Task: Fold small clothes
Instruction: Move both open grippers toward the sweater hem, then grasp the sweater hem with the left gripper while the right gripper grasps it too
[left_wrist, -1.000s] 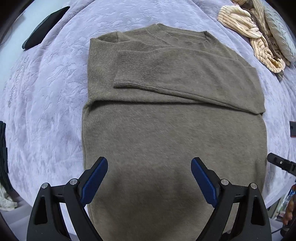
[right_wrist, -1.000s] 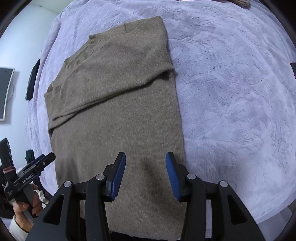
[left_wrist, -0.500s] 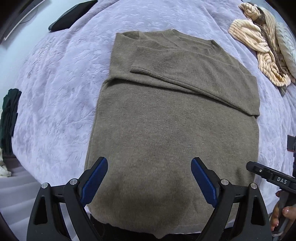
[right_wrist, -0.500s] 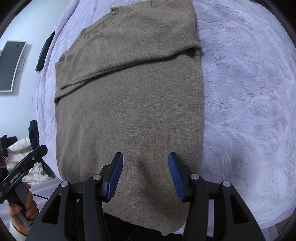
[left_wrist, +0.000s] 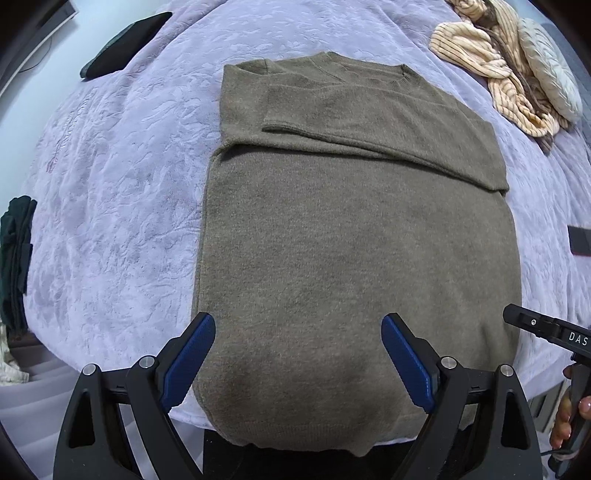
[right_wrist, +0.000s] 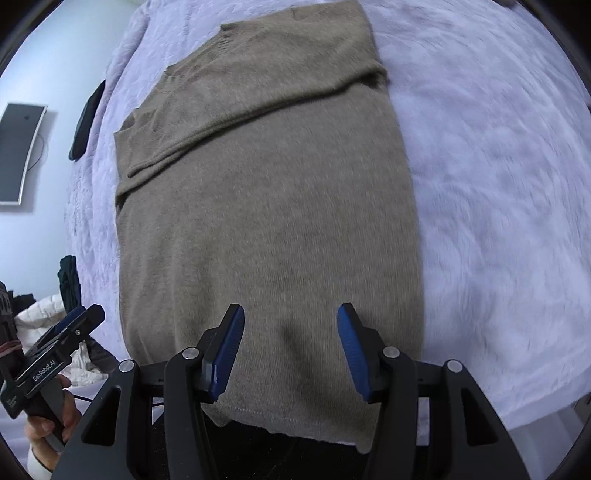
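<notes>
Far out to the left of the left gripper's (left_wrist: 298, 360) fingers, a dark green bundle of cloth (left_wrist: 16, 254) is hanging at the edge of the bed, and a flat black oblong object (left_wrist: 123, 46) is lying on the lilac bedspread with a raised, crinkled pattern (left_wrist: 122, 184) up ahead of them. The blue ribbed fingers (left_wrist: 188, 360) are standing wide apart, holding nothing, with the left one hovering over the side edge of the olive-brown fine-knit sweater (left_wrist: 351, 240). That sweater is lying flat on the bed straight ahead of both grippers, neckline at the far end, one sleeve folded across the chest, and its hem is drooping over the near bed edge just below the fingers. Ahead and to the right, a crumpled cream ribbed striped garment (left_wrist: 491, 70) is resting against a pale quilted cushion (left_wrist: 550, 81).

The right gripper (right_wrist: 291, 352) is hovering above the hem (right_wrist: 291, 424) too, its blue fingers (right_wrist: 227, 354) parted moderately and gripping nothing. To their right, the soft bedspread is stretching away blurred.
</notes>
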